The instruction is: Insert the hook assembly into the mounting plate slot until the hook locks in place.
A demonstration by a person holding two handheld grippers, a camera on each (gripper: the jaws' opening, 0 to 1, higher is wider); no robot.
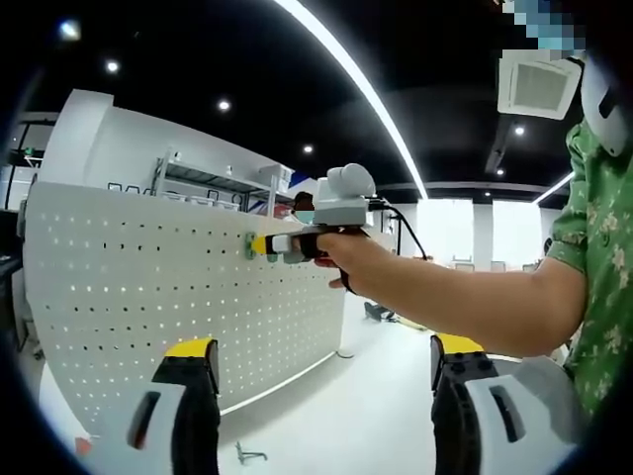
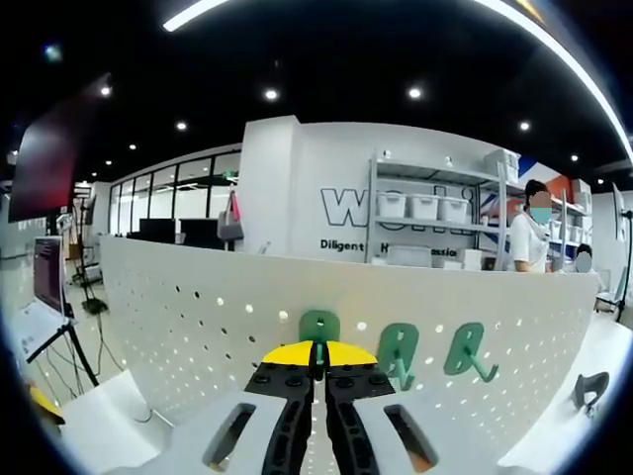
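Right gripper view: right gripper (image 2: 318, 368) pressed up to white pegboard (image 2: 198, 327), yellow-tipped jaws nearly closed on green hook (image 2: 318, 326), pinched narrow at its lower part, top plate flat against panel. Probably mid-insertion, held square to board so tabs meet holes. Two more green hooks (image 2: 400, 349), (image 2: 467, 351) at 3 o'clock of the held one, already seated on board, prongs sticking out. Dark hook-like piece (image 2: 591, 388) further toward 3 o'clock on table, detail unclear. Person in white standing by shelving (image 2: 425, 213) behind board.

Left gripper view: left gripper (image 1: 321, 381) hanging back, jaws spread wide, nothing between them; likely parked clear to keep board in sight. Right gripper (image 1: 259, 244) seen at 12 o'clock, gripped by hand (image 1: 341, 259), tip against pegboard (image 1: 148, 287) with bit of green at contact point. Small metal piece (image 1: 251, 454) on table at 6 o'clock, between jaws.

Lock state not readable; judged not finished.
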